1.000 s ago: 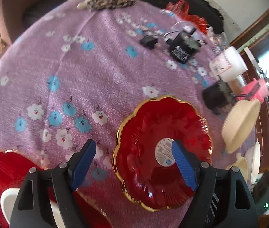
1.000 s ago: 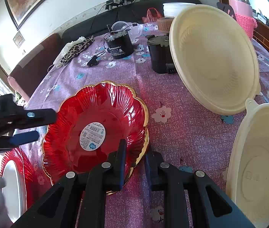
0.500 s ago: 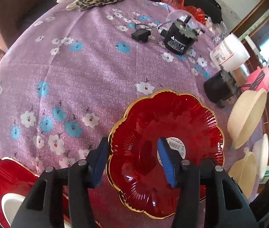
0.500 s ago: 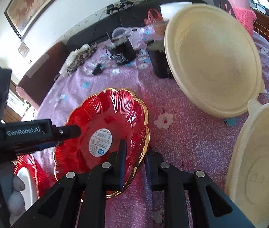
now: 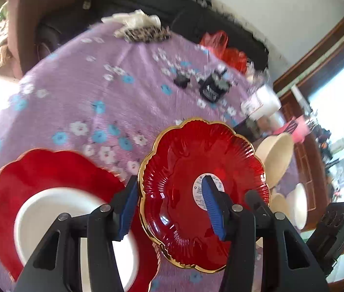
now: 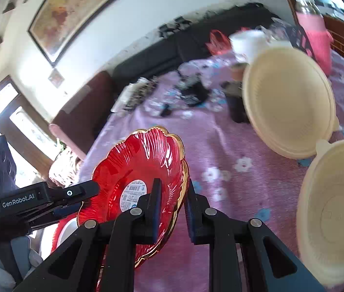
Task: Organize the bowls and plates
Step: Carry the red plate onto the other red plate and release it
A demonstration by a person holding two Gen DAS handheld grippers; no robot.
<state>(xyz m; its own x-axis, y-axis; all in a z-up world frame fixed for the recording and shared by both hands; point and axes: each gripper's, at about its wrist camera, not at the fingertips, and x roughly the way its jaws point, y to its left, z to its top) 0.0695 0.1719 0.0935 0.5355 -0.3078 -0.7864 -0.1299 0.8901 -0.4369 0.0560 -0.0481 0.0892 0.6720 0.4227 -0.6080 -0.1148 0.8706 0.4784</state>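
Both hand-held grippers grasp one red plate [image 5: 196,185] (gold-rimmed, tilted above the surface [image 5: 79,90]); the left hand-held gripper [image 5: 169,209] pinches its near-left rim, the right hand-held gripper [image 6: 170,209] its right rim; to the left lies another red plate [image 5: 45,168] carrying a white dish [image 5: 57,209]; cream bowls [image 6: 286,102] stand far right.

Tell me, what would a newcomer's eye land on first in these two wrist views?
The glossy red gold-rimmed plate, tilted and held off the purple flowered tablecloth, gripped at opposite rims by the left gripper and the right gripper. Next, a second red plate at lower left carrying a white dish. Then the cream bowls to the right.
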